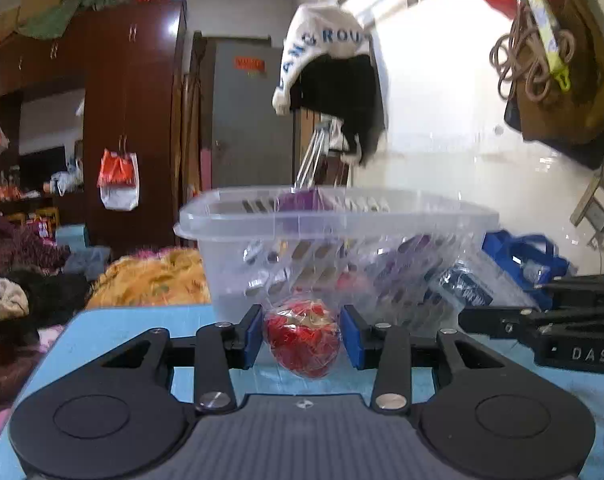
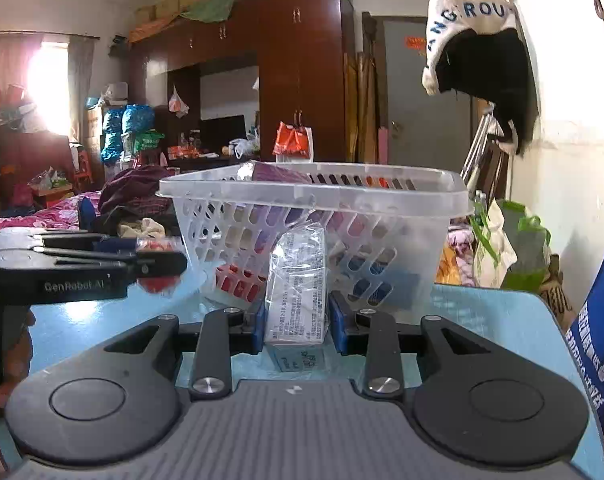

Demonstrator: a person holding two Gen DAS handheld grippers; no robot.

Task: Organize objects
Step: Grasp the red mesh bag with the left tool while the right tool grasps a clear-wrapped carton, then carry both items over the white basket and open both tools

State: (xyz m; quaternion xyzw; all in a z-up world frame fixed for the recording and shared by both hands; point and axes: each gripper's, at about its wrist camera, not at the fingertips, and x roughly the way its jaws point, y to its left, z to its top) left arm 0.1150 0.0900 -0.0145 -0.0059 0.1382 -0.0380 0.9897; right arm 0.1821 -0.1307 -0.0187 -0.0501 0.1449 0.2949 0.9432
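A clear plastic basket (image 1: 334, 220) with slotted walls stands on the blue table; it also shows in the right wrist view (image 2: 314, 188) and holds several packets. My left gripper (image 1: 302, 340) is shut on a red wrapped ball (image 1: 302, 340) just in front of the basket. My right gripper (image 2: 296, 326) is shut on a clear-wrapped white box (image 2: 298, 284) with printed text, leaning against the basket's wall. The right gripper shows at the right in the left wrist view (image 1: 542, 324); the left gripper shows at the left in the right wrist view (image 2: 82, 268).
The blue table (image 1: 102, 336) ends to the left, with piled clothes (image 1: 150, 276) beyond. A blue bag (image 2: 598, 340) stands at the table's right. A white and black garment (image 1: 334, 80) hangs on the wall above the basket.
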